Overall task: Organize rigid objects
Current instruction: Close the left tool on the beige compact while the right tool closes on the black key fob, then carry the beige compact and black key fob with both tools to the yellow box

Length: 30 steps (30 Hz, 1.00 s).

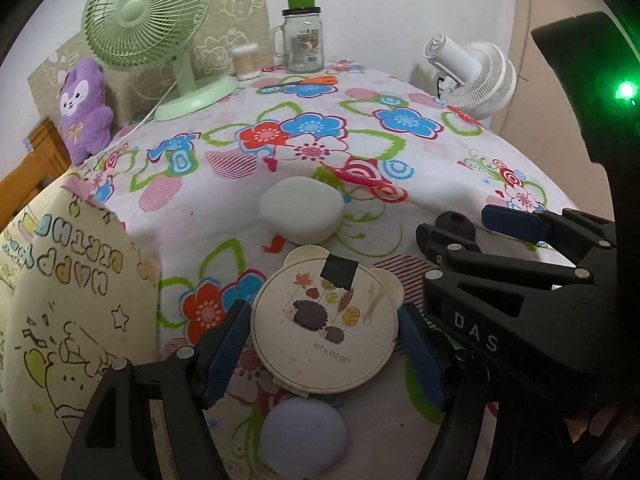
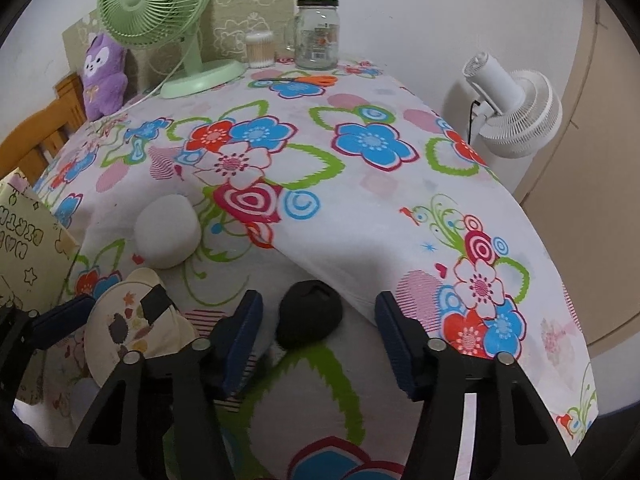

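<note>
A cream round case [image 1: 326, 328] with a hedgehog picture sits between the blue pads of my left gripper [image 1: 324, 354], which is shut on its two sides. A lavender round thing [image 1: 304, 436] lies just below it on the flowered cloth [image 1: 400, 152]. In the right wrist view the case [image 2: 120, 332] shows at the lower left. My right gripper [image 2: 320, 340] stands open around a small black round object [image 2: 308, 312]; neither pad touches it. A white round puff [image 1: 302, 210] lies beyond the case.
At the back stand a green fan [image 1: 148, 20], a glass jar [image 1: 302, 40] with a green lid, a cotton-swab tub [image 1: 245, 62] and orange scissors [image 1: 316, 80]. A white fan [image 1: 476, 76] is at the right edge, a purple plush [image 1: 82, 108] and a printed bag [image 1: 72, 320] at the left.
</note>
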Each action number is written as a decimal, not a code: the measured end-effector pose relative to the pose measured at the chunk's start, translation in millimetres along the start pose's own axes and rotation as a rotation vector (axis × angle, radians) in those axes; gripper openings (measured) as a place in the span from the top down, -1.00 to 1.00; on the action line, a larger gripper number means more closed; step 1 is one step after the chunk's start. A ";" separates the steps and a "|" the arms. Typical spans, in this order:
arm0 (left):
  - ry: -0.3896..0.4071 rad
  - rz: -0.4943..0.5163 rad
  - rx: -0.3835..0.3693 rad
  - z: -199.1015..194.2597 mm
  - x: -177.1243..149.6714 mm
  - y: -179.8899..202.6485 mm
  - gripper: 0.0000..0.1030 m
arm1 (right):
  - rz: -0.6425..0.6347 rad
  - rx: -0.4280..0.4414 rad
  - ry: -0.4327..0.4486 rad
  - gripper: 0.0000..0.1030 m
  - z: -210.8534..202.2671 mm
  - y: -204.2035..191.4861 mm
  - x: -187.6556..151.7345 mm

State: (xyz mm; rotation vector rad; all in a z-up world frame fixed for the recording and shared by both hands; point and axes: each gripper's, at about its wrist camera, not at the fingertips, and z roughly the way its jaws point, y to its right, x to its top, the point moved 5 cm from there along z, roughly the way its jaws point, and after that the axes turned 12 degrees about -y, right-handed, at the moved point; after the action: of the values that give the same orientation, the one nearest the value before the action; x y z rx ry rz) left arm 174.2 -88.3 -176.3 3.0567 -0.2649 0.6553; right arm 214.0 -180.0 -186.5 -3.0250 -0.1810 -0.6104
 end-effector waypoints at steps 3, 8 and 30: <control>0.002 -0.005 0.002 -1.0 -2.5 -4.0 -0.49 | -0.029 -0.014 0.005 0.15 -2.0 -8.7 -0.5; 0.003 -0.022 -0.001 -3.9 -5.5 -11.1 -0.48 | -0.041 -0.024 0.010 0.32 -4.7 -20.4 -3.5; 0.074 -0.014 -0.012 -51.5 -10.2 2.5 -0.48 | 0.003 0.041 0.064 0.32 -61.8 -21.3 -18.7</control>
State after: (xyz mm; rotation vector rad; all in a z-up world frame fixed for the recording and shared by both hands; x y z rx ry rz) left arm 143.7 -87.0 -133.6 3.0122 -0.2450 0.7620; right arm 170.6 -165.3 -136.3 -2.9614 -0.1839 -0.6927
